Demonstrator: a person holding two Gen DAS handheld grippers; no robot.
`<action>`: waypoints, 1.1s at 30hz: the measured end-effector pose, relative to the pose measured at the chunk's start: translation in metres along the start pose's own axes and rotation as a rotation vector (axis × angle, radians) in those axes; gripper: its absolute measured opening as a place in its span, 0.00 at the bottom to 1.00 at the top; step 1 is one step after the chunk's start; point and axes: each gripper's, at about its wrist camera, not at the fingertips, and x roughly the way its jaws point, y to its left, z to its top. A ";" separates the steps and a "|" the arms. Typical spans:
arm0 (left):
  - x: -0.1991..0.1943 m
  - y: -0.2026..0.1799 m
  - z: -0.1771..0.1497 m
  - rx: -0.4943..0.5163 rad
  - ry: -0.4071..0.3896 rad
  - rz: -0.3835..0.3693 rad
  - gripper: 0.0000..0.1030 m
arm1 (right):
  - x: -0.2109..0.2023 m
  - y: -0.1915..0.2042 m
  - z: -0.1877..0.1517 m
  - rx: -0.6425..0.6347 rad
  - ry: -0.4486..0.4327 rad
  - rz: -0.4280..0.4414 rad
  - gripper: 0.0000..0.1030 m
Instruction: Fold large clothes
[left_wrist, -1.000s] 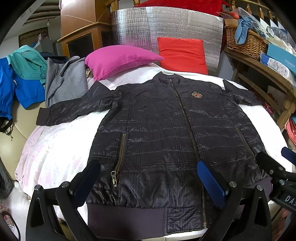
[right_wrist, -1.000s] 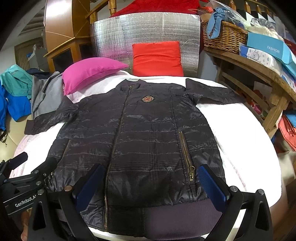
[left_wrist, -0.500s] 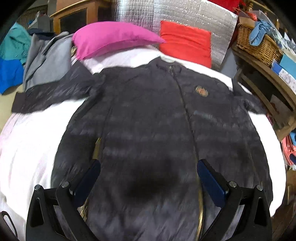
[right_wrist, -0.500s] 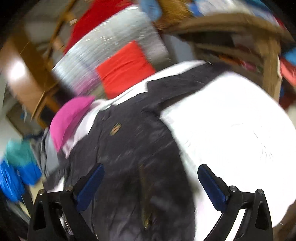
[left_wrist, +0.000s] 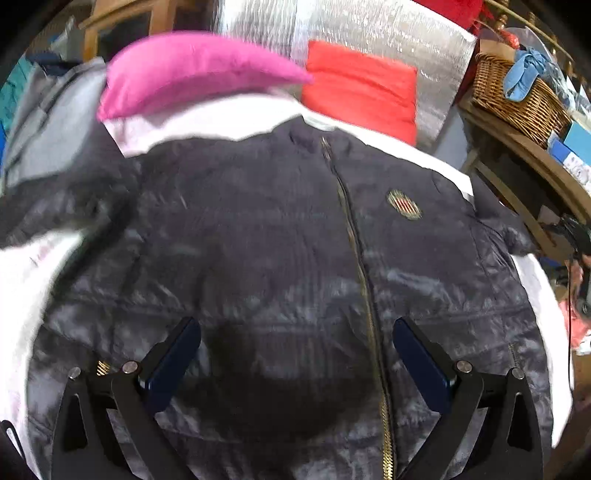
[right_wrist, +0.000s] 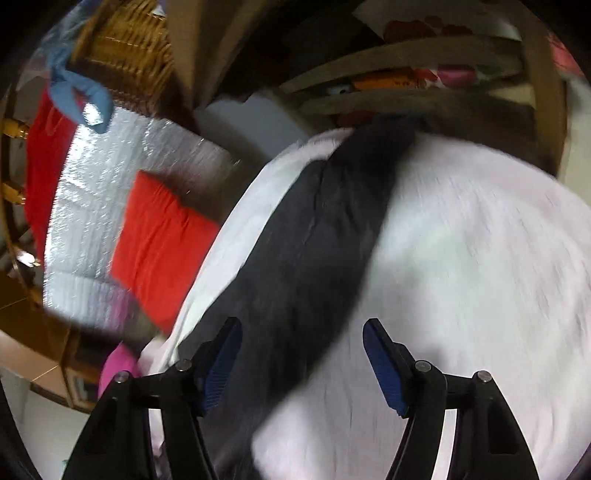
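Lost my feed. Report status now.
Left gripper open above jacket front. Right gripper open over its sleeve. Jacket flat, unfolded, on bed. Nothing in the way.

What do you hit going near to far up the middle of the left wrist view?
Left gripper → dark jacket → white bedsheet → red cushion → silver foil panel.

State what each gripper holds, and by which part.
Nothing: left gripper open over the jacket; right gripper open above its sleeve.
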 end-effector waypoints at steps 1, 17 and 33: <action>0.000 -0.001 0.001 0.013 -0.007 0.007 1.00 | 0.015 0.000 0.010 0.007 -0.004 -0.021 0.69; 0.009 0.010 0.006 -0.039 0.002 0.039 1.00 | -0.018 0.202 -0.041 -0.703 -0.206 -0.182 0.06; -0.006 0.061 0.017 -0.239 -0.060 0.039 1.00 | 0.054 0.270 -0.318 -0.831 0.294 0.132 0.94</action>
